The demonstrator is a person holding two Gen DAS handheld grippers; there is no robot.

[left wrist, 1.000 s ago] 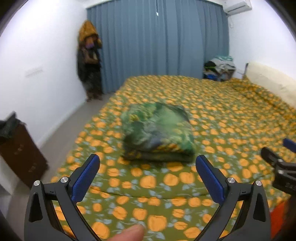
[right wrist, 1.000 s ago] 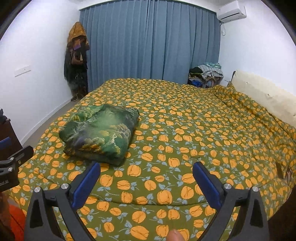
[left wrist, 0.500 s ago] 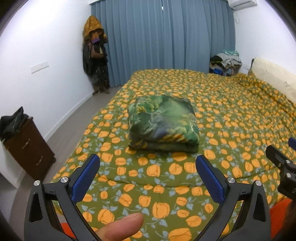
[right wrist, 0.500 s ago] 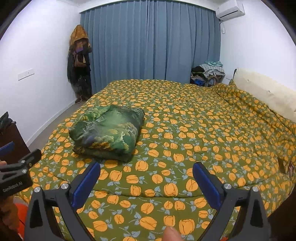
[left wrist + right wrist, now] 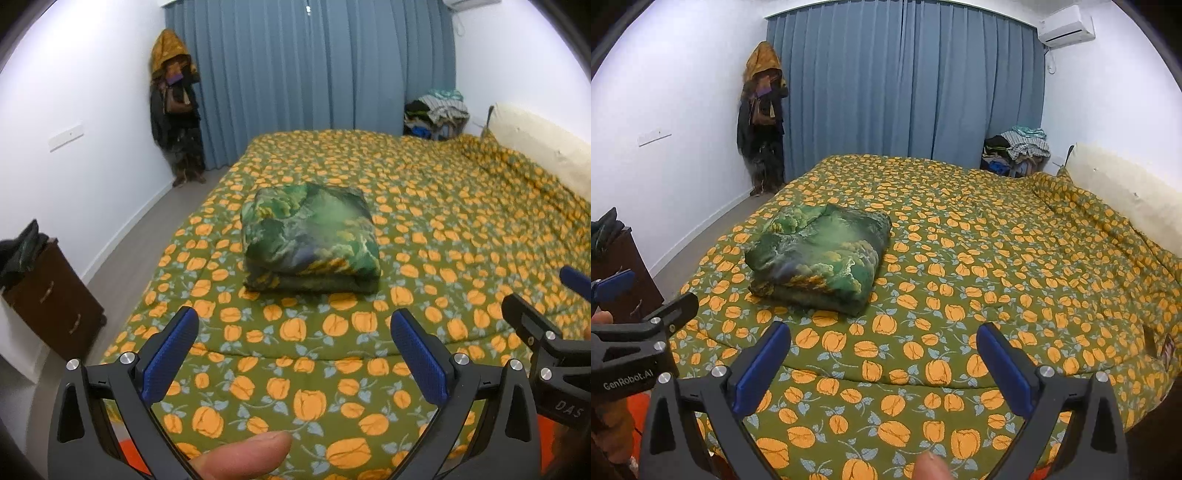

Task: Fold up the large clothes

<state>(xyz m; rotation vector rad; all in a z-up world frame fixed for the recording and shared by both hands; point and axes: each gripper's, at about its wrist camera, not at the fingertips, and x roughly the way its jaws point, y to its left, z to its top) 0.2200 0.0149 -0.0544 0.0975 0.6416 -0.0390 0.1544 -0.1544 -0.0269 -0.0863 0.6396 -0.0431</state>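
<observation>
Left wrist view: the left gripper is hovering spread wide, holding nothing, with the folded garment lying on the bed beyond. Right wrist view: the right gripper is gaping wide too, touching nothing, garment sitting far left.

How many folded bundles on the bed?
1: the green folded bundle lies on the bed near its left front corner. No others show, though the bed's far right edge is cropped.
</observation>
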